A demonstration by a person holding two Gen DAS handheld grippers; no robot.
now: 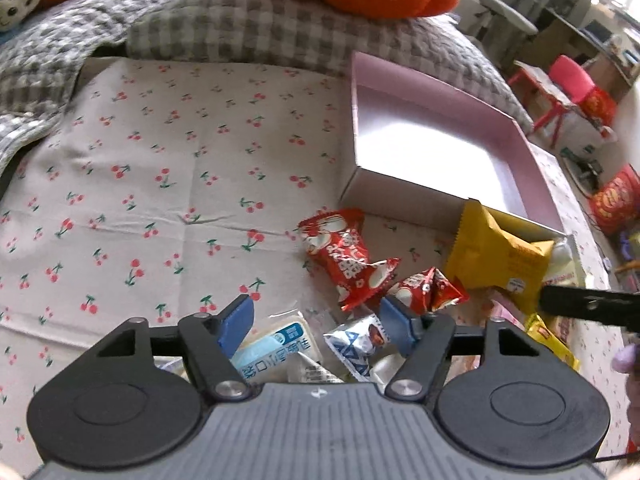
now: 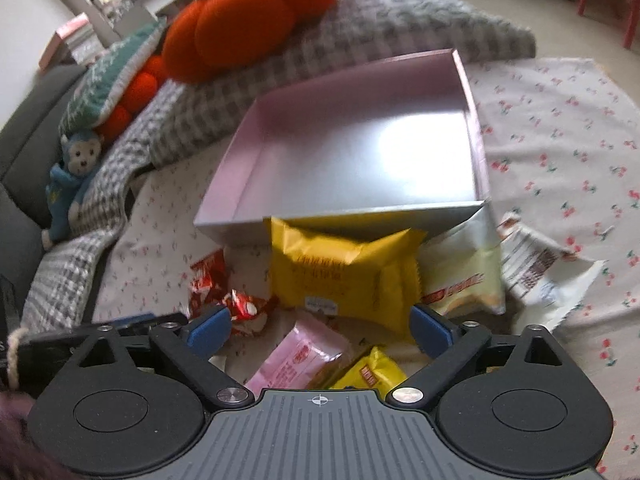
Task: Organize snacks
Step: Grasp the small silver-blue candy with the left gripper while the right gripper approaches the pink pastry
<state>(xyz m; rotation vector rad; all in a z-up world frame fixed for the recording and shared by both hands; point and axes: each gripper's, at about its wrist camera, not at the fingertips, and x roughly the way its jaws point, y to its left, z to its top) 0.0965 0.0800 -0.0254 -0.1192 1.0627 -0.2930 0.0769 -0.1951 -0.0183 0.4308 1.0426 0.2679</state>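
Note:
A pink open box (image 1: pixel 434 148) lies on the cherry-print cloth (image 1: pixel 160 168); it also shows in the right wrist view (image 2: pixel 360 140), with nothing visible inside. Snack packets lie in front of it: a red packet (image 1: pixel 346 254), a smaller red one (image 1: pixel 430 290), a yellow packet (image 1: pixel 496 258), a blue-white packet (image 1: pixel 280 344) and a silver-blue one (image 1: pixel 360 342). My left gripper (image 1: pixel 318 320) is open above these last two. My right gripper (image 2: pixel 320 328) is open around the near edge of the yellow packet (image 2: pixel 344 272), above a pink packet (image 2: pixel 300 356) and a small yellow one (image 2: pixel 374 372).
A pale cream packet (image 2: pixel 464 268) and a white torn wrapper (image 2: pixel 540 272) lie to the right. A checked blanket (image 1: pixel 240 28), orange plush cushion (image 2: pixel 248 16) and blue monkey toy (image 2: pixel 70 184) sit behind the box. Red stools (image 1: pixel 560 88) stand beyond the bed edge.

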